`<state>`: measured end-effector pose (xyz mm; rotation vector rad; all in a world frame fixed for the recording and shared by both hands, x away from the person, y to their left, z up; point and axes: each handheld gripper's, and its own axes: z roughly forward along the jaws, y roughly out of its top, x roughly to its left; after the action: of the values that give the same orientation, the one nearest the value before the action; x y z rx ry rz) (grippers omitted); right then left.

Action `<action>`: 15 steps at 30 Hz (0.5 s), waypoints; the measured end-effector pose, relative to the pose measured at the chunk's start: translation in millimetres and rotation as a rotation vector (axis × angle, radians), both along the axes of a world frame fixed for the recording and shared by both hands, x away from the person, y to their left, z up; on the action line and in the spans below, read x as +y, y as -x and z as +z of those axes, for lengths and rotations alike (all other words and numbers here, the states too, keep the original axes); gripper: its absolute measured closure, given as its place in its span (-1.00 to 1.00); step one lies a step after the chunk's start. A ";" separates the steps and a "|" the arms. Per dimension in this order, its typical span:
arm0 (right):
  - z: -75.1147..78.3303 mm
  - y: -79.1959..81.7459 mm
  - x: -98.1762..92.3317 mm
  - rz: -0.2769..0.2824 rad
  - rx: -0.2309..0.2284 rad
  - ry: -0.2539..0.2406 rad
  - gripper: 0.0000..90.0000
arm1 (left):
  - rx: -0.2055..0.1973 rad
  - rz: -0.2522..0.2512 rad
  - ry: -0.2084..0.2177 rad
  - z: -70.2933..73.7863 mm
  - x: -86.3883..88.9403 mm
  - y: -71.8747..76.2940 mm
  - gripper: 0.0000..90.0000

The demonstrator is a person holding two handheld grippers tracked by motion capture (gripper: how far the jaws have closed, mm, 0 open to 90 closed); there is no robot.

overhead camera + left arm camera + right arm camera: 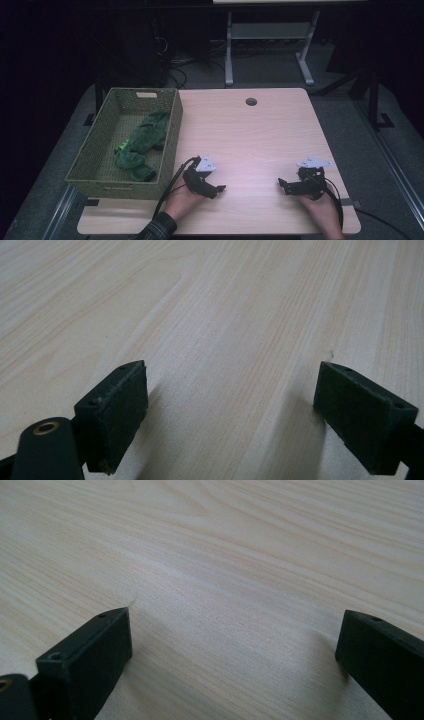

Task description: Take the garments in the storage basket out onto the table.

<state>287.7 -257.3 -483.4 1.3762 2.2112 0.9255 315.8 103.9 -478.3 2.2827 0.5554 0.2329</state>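
Both tools rest low on the pale wood bench, the left tool and the right tool spread wide with nothing between them. The green cloth lies in the woven basket at the left; reach in level, pinching one fold. Dark room beyond.

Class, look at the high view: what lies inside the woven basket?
Inside the woven basket lies a crumpled green cloth on its floor. The near wall hides the nearest strip of floor; anything beneath the cloth is covered.
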 end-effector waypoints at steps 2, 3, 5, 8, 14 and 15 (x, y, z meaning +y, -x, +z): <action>0.0 0.0 0.0 0.000 0.000 0.000 -0.97 | -0.001 0.001 0.000 0.0 0.0 0.1 -0.70; 0.0 0.0 0.0 -0.001 0.000 0.000 -0.97 | -0.001 0.001 0.000 -0.1 0.0 0.0 -0.70; 0.0 0.0 0.0 -0.001 0.000 -0.001 -0.97 | -0.001 -0.001 -0.001 -0.1 -0.2 0.1 -0.70; 0.0 -0.1 -0.1 0.001 0.000 0.001 -0.97 | 0.000 -0.002 -0.001 0.0 -0.1 0.1 -0.71; 0.0 -0.1 -0.2 0.001 0.000 0.002 -0.97 | 0.002 0.006 -0.003 0.4 1.4 0.4 -0.70; 0.0 -0.3 -0.2 0.001 0.000 0.002 -0.97 | 0.003 0.004 -0.002 0.5 1.8 0.4 -0.70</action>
<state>288.0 -257.4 -483.4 1.3738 2.2128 0.9237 315.3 105.7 -477.8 2.2846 0.5620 0.2321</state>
